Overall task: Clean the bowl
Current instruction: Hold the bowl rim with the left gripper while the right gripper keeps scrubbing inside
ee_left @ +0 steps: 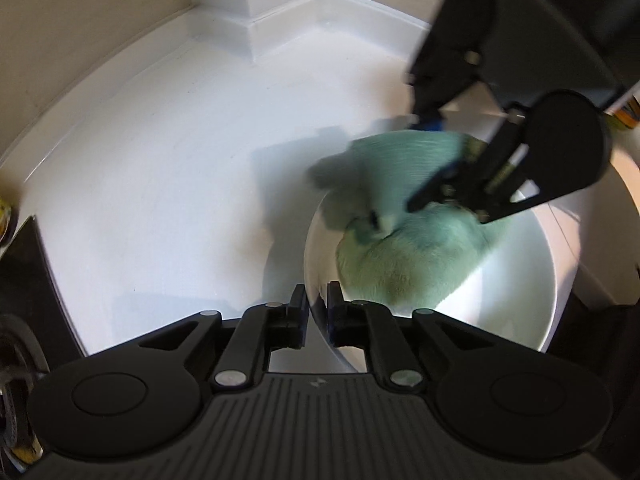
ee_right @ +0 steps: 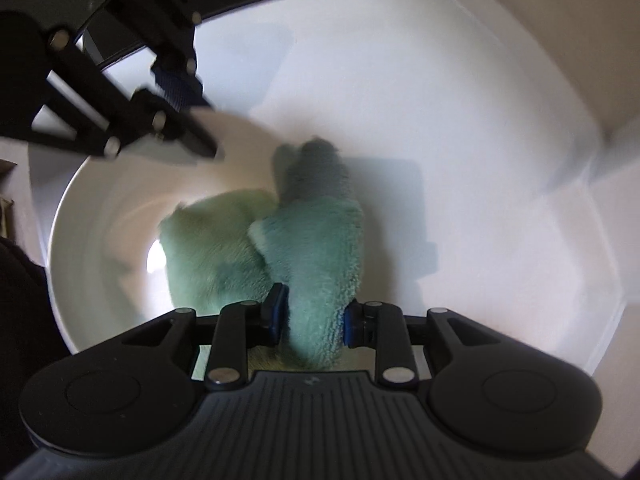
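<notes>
On white glossy countertop (ee_left: 168,184): round white bowl (ee_left: 536,304), smooth and glazed, resting flat near the corner of the wall. Fluffy green microfibre cloth (ee_right: 312,248) bunched inside the bowl, one fold draped over the rim. Left gripper (ee_left: 317,304) clamped on the near rim — one blue-padded finger inside, one outside. Right gripper (ee_right: 314,316) above the bowl, pointing steeply down, clenched on the thick cloth, pads pressing into the pile. Image blurred around cloth.
</notes>
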The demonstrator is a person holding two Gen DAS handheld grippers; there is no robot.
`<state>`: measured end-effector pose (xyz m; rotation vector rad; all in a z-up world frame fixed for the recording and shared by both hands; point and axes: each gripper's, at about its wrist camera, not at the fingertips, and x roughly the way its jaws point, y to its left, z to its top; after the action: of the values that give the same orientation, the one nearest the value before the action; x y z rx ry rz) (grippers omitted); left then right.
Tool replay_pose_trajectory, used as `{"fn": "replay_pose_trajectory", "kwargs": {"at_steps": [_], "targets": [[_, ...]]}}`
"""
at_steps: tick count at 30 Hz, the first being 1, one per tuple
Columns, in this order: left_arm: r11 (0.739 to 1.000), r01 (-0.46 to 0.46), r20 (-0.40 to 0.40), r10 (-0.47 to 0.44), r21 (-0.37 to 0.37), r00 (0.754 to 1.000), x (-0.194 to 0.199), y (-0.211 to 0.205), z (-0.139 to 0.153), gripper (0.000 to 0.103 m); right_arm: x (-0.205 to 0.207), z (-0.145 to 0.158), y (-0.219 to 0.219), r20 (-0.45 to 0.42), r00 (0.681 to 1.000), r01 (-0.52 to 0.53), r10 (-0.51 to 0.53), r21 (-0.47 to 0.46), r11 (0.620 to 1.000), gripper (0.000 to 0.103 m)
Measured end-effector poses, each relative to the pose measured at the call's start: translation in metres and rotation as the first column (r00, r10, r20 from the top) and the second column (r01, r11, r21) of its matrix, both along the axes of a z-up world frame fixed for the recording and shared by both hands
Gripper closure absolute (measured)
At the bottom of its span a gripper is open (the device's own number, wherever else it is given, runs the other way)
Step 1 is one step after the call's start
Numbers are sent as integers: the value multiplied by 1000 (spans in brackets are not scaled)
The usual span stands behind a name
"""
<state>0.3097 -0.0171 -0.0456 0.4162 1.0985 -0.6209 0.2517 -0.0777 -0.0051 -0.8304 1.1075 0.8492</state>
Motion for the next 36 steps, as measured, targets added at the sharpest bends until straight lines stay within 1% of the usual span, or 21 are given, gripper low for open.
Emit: {"fn": "replay_pose_trajectory", "kwargs": {"at_steps": [1, 4, 5, 6, 9, 11, 15, 17, 18, 20, 22, 24, 26, 29, 32, 36], "targets": [[1000, -2, -1, 2, -1, 1000, 2, -1, 0, 96, 2, -1, 4, 6, 1000, -10, 10, -2, 1000, 79], [998, -61, -17, 61, -26, 998, 8, 1, -3, 96, 5, -3, 10, 7, 1000, -18, 18, -3, 1000, 78], [996, -83, -24, 82, -34, 996, 10, 2, -4, 96, 5, -2, 5, 3, 1000, -8, 8, 3, 1000, 78], [991, -124, -37, 122, -50, 992, 12, 4, -5, 96, 5, 0, -2, -2, 1000, 3, -3, 12, 1000, 79], [966, -242, -70, 236, -93, 969, 10, 13, -5, 94, 11, -1, -10, -32, 996, 89, -87, 64, 994, 80], [948, -298, -84, 289, -114, 954, 5, 16, -5, 94, 11, -1, -19, -43, 989, 144, -140, 89, 986, 80], [923, -357, -105, 345, -143, 933, 1, 18, -10, 92, 8, -1, -29, -45, 972, 232, -229, 115, 966, 80], [926, -351, -114, 338, -138, 934, 4, 17, -14, 90, 2, -1, -34, -39, 970, 244, -241, 111, 963, 80], [929, -345, -110, 332, -133, 937, 5, 18, -15, 90, -5, 0, -36, -33, 973, 232, -230, 103, 967, 80], [935, -332, -97, 321, -122, 942, 9, 20, -15, 97, -16, 4, -38, -25, 981, 194, -193, 85, 977, 80], [948, -300, -81, 293, -102, 953, 14, 16, -16, 98, -23, 9, -39, -39, 988, 151, -149, 71, 986, 80], [962, -261, -65, 256, -79, 964, 19, 11, -16, 98, -24, 10, -42, -65, 990, 131, -127, 68, 989, 81], [975, -216, -42, 215, -50, 976, 22, 5, -16, 98, -20, 12, -44, -74, 991, 113, -108, 58, 992, 81], [986, -164, -19, 164, -16, 986, 24, 0, -15, 97, -15, 12, -37, -41, 996, 80, -78, 41, 996, 80], [992, -128, -7, 128, 8, 992, 29, -4, -15, 96, -9, 13, -27, -11, 999, 43, -43, 40, 998, 80], [993, -113, -3, 113, 18, 994, 29, -1, -13, 96, -5, 14, -10, 31, 999, -32, 31, 28, 999, 79]]}}
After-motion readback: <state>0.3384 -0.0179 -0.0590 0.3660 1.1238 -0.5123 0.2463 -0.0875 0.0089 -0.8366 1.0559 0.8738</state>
